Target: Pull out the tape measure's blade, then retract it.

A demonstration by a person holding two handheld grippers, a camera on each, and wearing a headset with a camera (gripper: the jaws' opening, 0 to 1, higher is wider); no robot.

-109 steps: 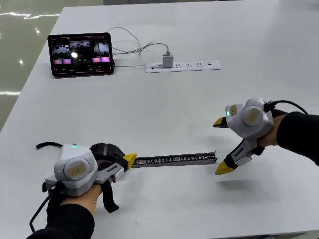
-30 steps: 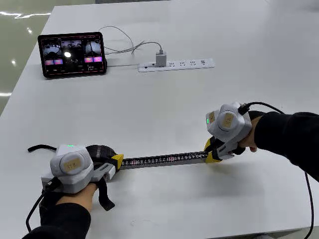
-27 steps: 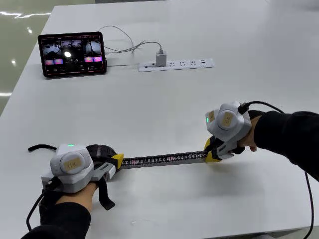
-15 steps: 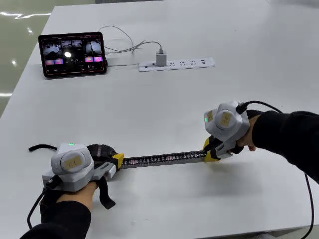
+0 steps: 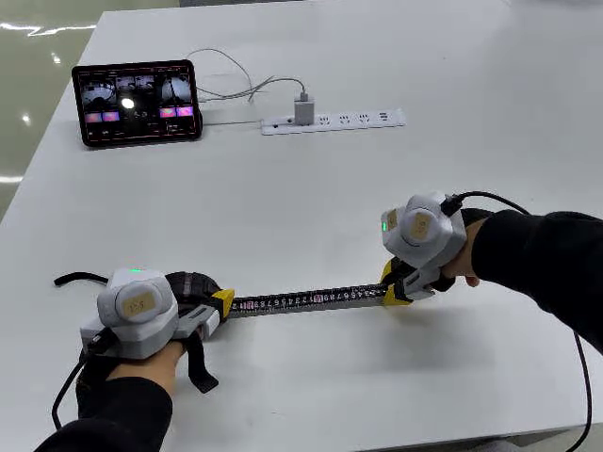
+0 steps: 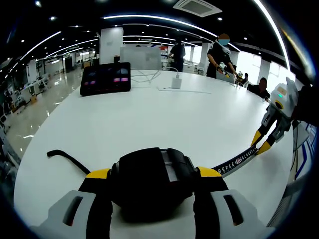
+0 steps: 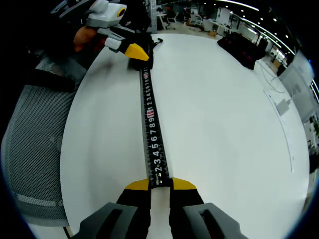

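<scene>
The black tape measure case (image 5: 188, 285) lies on the white table at the near left, and my left gripper (image 5: 212, 303) is shut on it. In the left gripper view the case (image 6: 149, 186) sits between the yellow-tipped jaws of the left gripper (image 6: 153, 173). The black blade (image 5: 311, 299) runs flat to the right from the case. My right gripper (image 5: 394, 290) is shut on the blade's tip. In the right gripper view the blade (image 7: 149, 119) runs from the right gripper (image 7: 160, 184) up to the case (image 7: 145, 59).
A tablet (image 5: 137, 102) stands at the far left of the table. A white power strip (image 5: 334, 121) with a plugged charger and cables lies behind the middle. A black strap (image 5: 77, 278) trails left of the case. A mesh chair (image 7: 30, 149) stands off the table's edge.
The right gripper, open beside the blade's tip 3.6 s ago, has shut on it. Over the last second it has crept slightly left toward the case. The left gripper stays put.
</scene>
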